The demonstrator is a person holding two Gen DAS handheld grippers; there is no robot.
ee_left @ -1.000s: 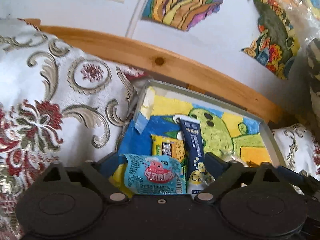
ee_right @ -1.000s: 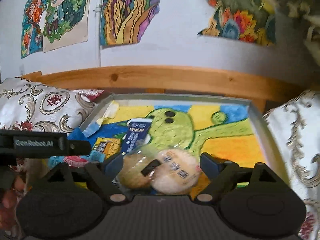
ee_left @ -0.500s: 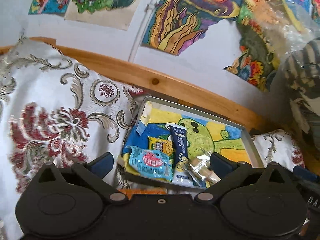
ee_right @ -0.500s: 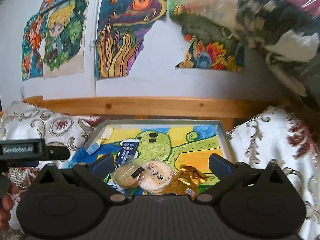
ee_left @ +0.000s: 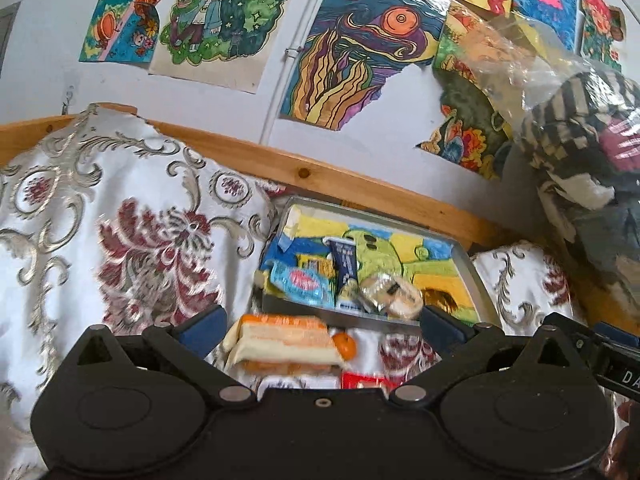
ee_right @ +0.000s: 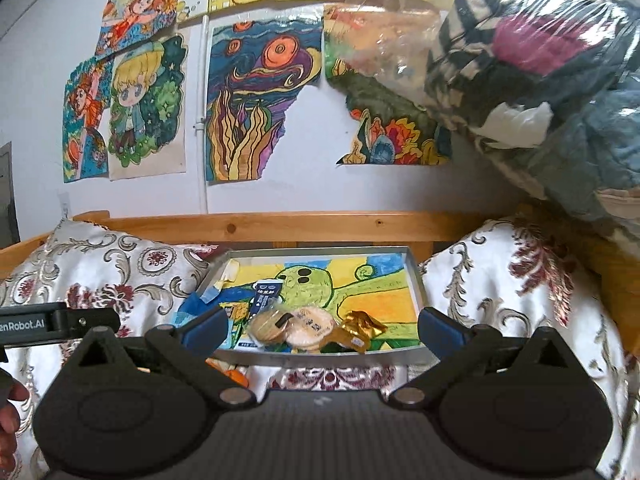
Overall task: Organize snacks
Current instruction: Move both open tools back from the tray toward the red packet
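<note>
A grey tray [ee_right: 416, 280] lined with a green cartoon drawing holds snacks: a dark blue packet [ee_right: 266, 294], clear-wrapped round crackers [ee_right: 296, 324], a gold wrapper [ee_right: 360, 330] and a light blue packet [ee_left: 298, 282]. In the left wrist view the tray [ee_left: 470, 270] lies ahead, and an orange-and-cream pack [ee_left: 284, 340], a small orange fruit [ee_left: 345, 346] and a red packet [ee_left: 366, 380] lie on the cloth before it. My left gripper [ee_left: 320, 326] is open and empty above these. My right gripper [ee_right: 320, 326] is open and empty, short of the tray's front edge.
The tray sits on floral cloth [ee_left: 120, 240] between cushions [ee_right: 520, 280], against a wooden rail [ee_right: 300, 226]. Drawings [ee_right: 260, 100] cover the wall. A plastic-wrapped bundle of bedding [ee_right: 540, 60] hangs over the right side. The left gripper's body [ee_right: 60, 322] shows at the right wrist view's left edge.
Both grippers have pulled back and up from the tray. The light blue packet and the crackers, earlier between the fingers, now lie in the tray. Loose snacks in front of the tray have come into view.
</note>
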